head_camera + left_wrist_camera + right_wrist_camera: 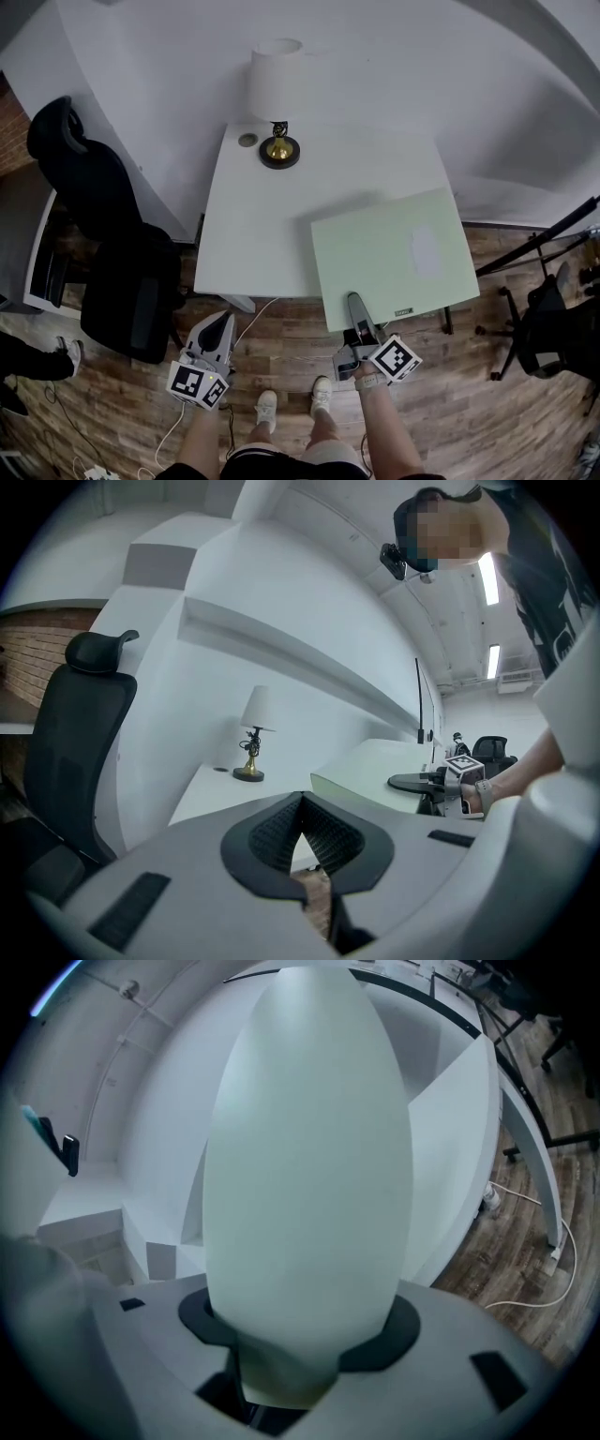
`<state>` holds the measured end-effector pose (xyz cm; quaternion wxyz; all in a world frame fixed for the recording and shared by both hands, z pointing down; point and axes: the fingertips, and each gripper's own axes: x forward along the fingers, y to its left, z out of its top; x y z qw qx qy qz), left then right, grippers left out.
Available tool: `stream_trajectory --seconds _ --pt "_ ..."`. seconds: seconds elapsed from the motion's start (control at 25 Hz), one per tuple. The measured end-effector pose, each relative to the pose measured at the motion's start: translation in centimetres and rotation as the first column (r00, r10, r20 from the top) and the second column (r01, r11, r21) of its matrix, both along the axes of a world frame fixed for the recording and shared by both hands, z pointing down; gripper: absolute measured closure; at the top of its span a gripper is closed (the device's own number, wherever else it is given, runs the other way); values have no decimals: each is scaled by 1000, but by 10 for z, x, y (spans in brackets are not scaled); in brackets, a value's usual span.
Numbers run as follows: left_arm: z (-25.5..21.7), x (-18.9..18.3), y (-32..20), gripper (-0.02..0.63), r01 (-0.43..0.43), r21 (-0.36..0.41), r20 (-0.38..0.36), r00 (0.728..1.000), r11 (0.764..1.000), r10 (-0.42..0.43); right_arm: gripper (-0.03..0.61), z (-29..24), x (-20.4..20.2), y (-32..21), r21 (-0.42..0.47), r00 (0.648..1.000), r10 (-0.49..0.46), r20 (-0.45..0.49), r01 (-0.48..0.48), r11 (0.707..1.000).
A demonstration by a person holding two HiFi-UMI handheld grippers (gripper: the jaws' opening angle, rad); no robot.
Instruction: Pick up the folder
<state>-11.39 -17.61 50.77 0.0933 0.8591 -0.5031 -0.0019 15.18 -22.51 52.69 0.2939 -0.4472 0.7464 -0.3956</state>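
Closest to me, my left gripper (223, 321) hangs empty with jaws together, my right gripper (355, 305) is clamped on the near edge of the pale green folder (394, 255), which seems lifted off the white table (267, 234), so I judge the pickup nearly done.

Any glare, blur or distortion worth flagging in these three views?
Head view: fisheye curves the floor planks, and the folder throws a soft shadow on the table. Left gripper view: ceiling strip lights glare, lamp sharp. Right gripper view: folder fills the frame, soft and featureless.
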Motion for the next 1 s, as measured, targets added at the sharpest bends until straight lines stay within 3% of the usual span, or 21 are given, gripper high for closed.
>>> stream_trajectory --seconds 0.36,0.56,1.0 --pt "-16 -15 3 601 27 34 3 1000 999 -28 305 -19 3 6 10 998 -2 -58 3 1000" --pt "-22 -26 6 601 54 42 0 999 998 -54 305 -8 14 14 -65 980 25 -196 -39 997" --pt "-44 -46 9 601 114 55 -5 993 992 -114 305 -30 11 12 -20 951 15 -308 -22 1000"
